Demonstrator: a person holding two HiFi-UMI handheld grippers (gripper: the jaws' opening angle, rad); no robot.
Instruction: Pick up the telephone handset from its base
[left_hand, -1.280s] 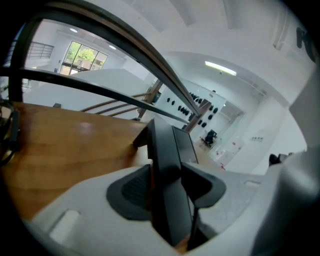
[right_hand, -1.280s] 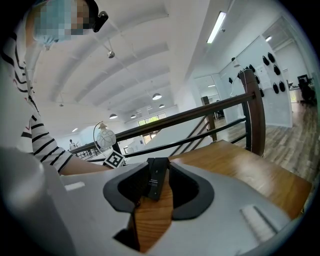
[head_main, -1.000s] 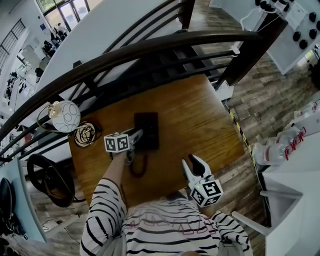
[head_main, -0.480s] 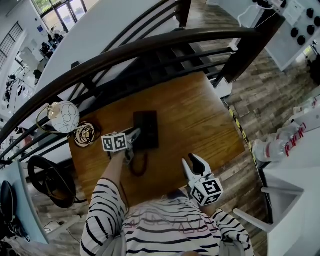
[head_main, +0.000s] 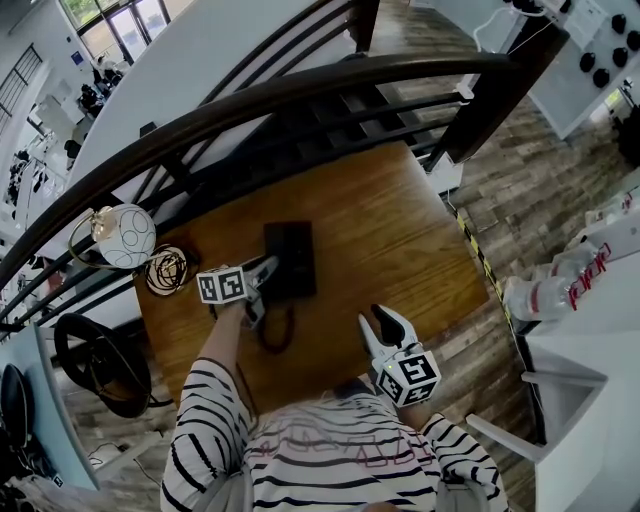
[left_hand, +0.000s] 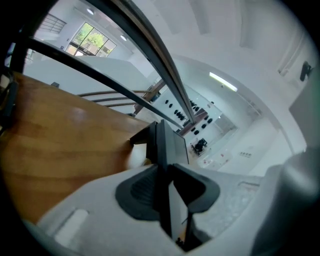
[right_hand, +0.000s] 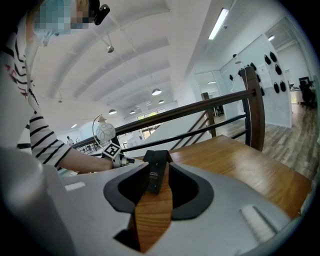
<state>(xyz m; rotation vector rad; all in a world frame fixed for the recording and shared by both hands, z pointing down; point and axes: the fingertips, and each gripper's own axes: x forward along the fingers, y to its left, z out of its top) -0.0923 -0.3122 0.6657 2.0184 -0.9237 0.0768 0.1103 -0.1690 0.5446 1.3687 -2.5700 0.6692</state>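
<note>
- My left tongs (left_hand: 167, 172) have just been closing, and now stand narrow with the handset (left_hand: 171, 145) between them. Both pads look pressed against its sides, so I count this as a grip.
- From above, these tongs sit at the left edge of the phone (head_main: 292, 258), in the middle of the table (head_main: 400, 230). That is the same spot as a second ago.
- The phone has not shifted on the wood, and the handset still appears to lie on its base. I have taken hold of it but not raised it.
- The closing is the only real change, so I judge the reach is over and the lift comes next.
- The cord (head_main: 276, 335) loops on the table just below my left tongs. I expect it to drag at the handset as it comes up, and it could pull the base along.
- I would therefore lift straight and slowly, watching that the slim handset does not twist between the pads.
- My right tongs (head_main: 385, 322) are wide open and empty over bare wood near the front edge, well apart from the phone. They could steady the base if it starts to rise.
</note>
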